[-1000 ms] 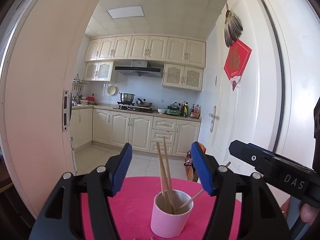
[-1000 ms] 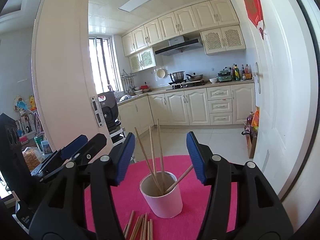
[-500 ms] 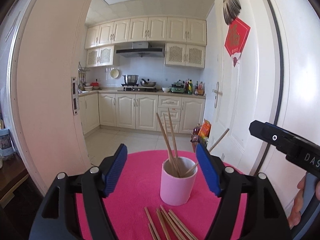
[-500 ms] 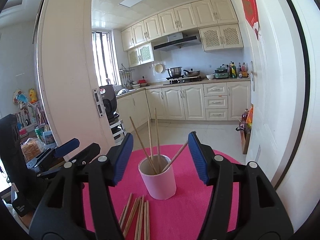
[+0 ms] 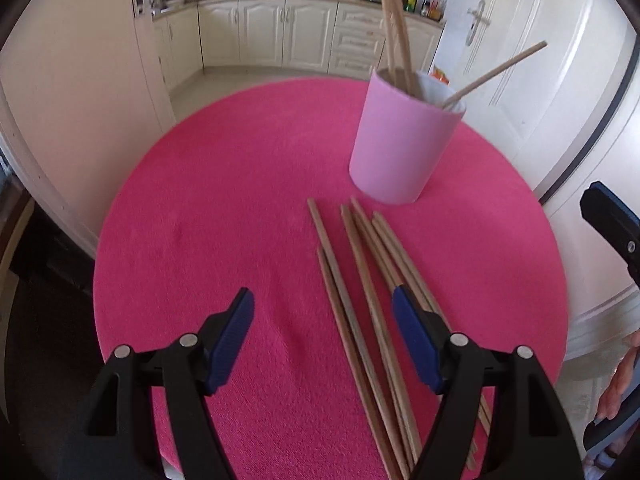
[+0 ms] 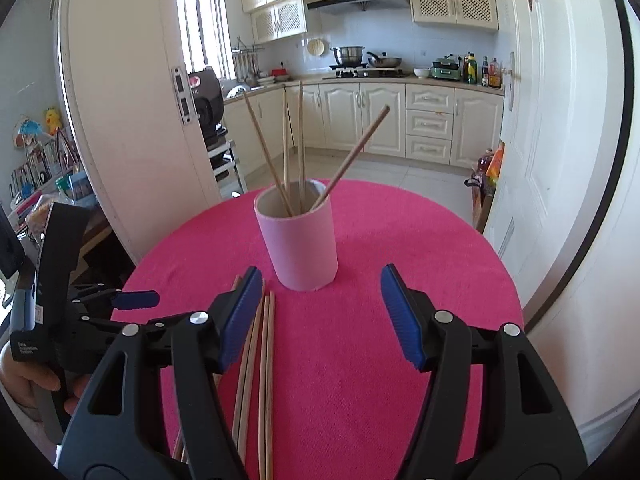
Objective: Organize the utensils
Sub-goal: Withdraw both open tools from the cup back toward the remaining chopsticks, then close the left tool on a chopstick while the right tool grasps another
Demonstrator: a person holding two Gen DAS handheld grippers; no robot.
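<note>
I count four wooden chopsticks [image 6: 300, 148] upright in one smooth pink cylinder cup [image 6: 298, 240], worktop [image 5: 224, 184] centre. Six round sticks [image 5: 360, 280] lie at its 6 o'clock. Left hand-held gripper [image 5: 322, 336] wide, empty; right hand-held gripper [image 6: 320, 316] opening, empty.

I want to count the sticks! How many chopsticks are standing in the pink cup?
4, all in the pink cup: one chopstick leans left, two stand nearly upright in the middle, one leans right. Shorter ones inside could be hidden.

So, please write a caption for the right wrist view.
Right gripper, jaws opening and empty, above loose chopsticks before a pink cup.
</note>
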